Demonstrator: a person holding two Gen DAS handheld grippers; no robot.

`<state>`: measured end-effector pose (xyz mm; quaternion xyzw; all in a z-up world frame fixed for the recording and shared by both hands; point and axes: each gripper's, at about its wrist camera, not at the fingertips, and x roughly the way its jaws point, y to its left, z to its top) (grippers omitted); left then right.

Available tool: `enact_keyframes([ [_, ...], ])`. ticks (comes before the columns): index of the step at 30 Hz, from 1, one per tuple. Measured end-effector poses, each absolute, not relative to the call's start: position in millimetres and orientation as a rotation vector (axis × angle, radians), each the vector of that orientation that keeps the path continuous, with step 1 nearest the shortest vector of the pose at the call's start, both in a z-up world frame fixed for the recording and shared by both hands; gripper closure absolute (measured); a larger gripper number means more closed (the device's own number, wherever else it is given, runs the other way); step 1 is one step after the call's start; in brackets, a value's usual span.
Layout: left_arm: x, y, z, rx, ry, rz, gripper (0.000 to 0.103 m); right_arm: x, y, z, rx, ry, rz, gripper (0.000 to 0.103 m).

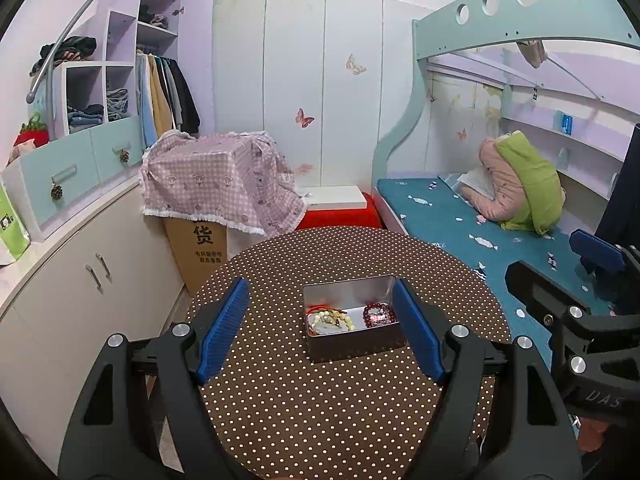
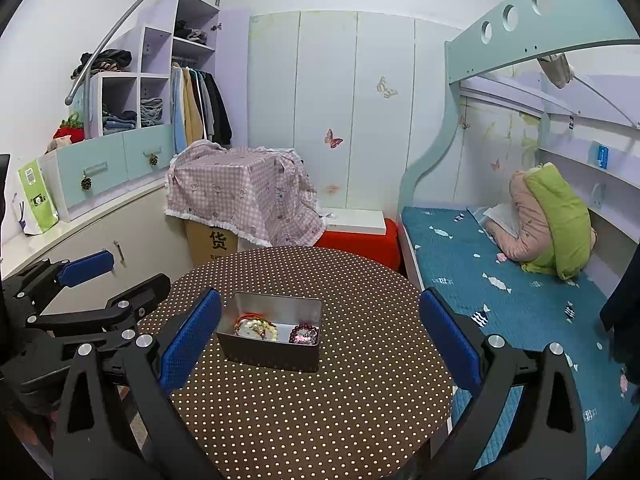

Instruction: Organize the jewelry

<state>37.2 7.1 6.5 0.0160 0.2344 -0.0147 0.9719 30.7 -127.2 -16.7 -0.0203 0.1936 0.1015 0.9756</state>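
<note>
Both the left gripper and right gripper hover with jaws released and empty, the tin of bracelets on the table lying straight ahead, nearer the left's jaws, long axis crosswise.

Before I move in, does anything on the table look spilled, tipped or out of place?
Nothing stands out. The metal tin sits flat and open on the dotted table, with the bracelets and dark red beads inside it. No jewelry lies loose on the cloth, and both grippers are open and empty.
</note>
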Motion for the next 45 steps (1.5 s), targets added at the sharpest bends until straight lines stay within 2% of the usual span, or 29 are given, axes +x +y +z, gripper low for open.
enact_keyframes([
  [34, 38, 12, 4, 0.031, 0.472, -0.023, 0.024, 35, -129, -16, -0.039, 0.414, 0.184, 0.007],
  [38, 38, 13, 2, 0.033, 0.473, -0.014, 0.019, 35, -129, -15, -0.034, 0.415, 0.185, 0.008],
  [45, 41, 13, -3, 0.033, 0.489, -0.01, 0.016, 35, -128, -17, -0.033, 0.419, 0.183, 0.008],
])
